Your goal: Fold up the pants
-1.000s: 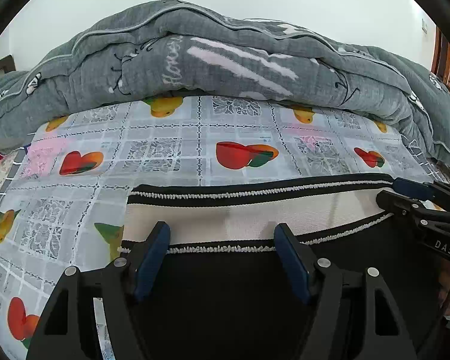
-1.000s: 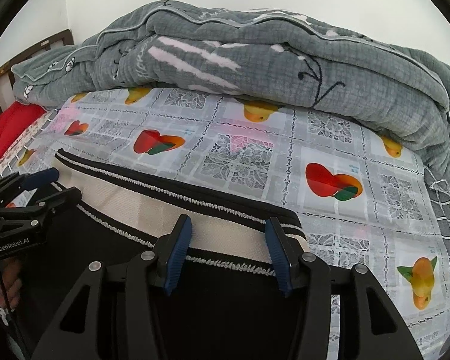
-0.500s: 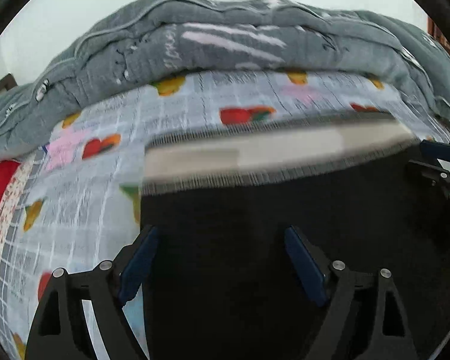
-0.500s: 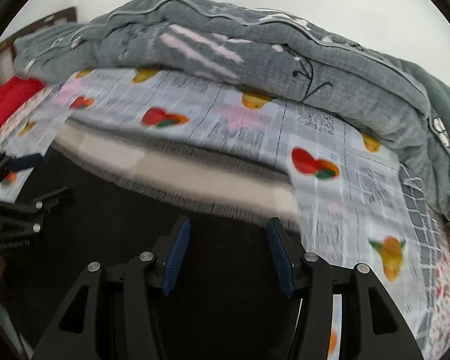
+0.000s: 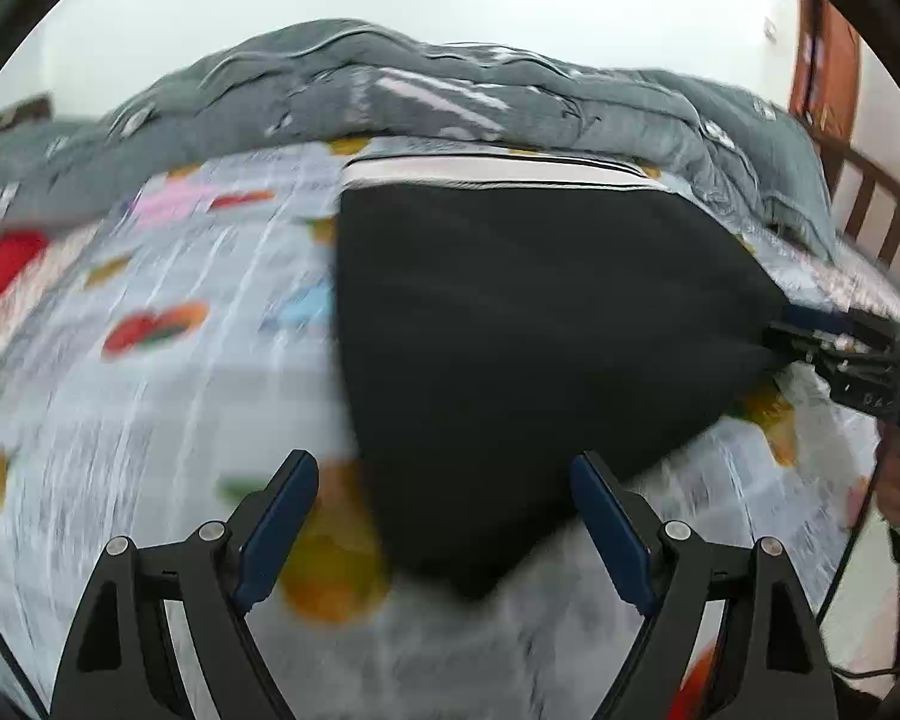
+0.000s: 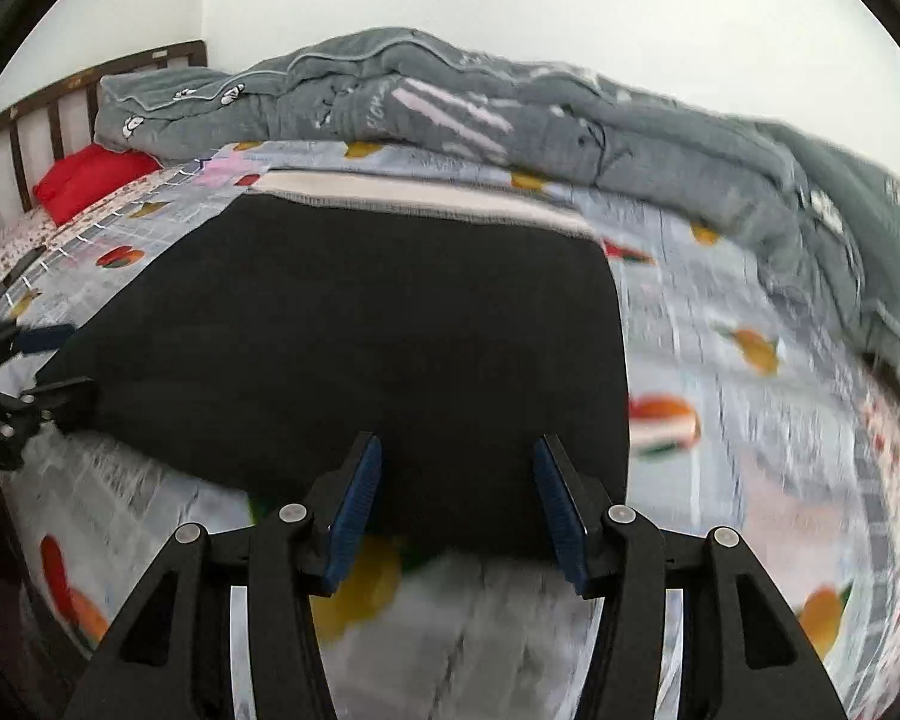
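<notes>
Black pants (image 5: 528,324) with a white, black-striped waistband (image 5: 498,173) lie folded flat on the bed; they also show in the right wrist view (image 6: 360,330), waistband (image 6: 414,195) at the far end. My left gripper (image 5: 444,516) is open and empty, at the near edge of the pants. My right gripper (image 6: 459,498) is open and empty, its fingers over the near edge of the pants. The right gripper also shows in the left wrist view (image 5: 834,354) at the pants' right corner, and the left gripper in the right wrist view (image 6: 18,372) at their left corner.
The bed has a fruit-print sheet (image 5: 150,396). A bunched grey quilt (image 6: 510,114) lies along the far side. A red pillow (image 6: 84,177) sits by the wooden headboard (image 6: 36,120) at the left. A wooden rail (image 5: 876,204) stands at the right.
Both grippers have pulled back from the waistband toward the near edge of the pants, staying open. The whole folded pants now show, lying on the bed.
</notes>
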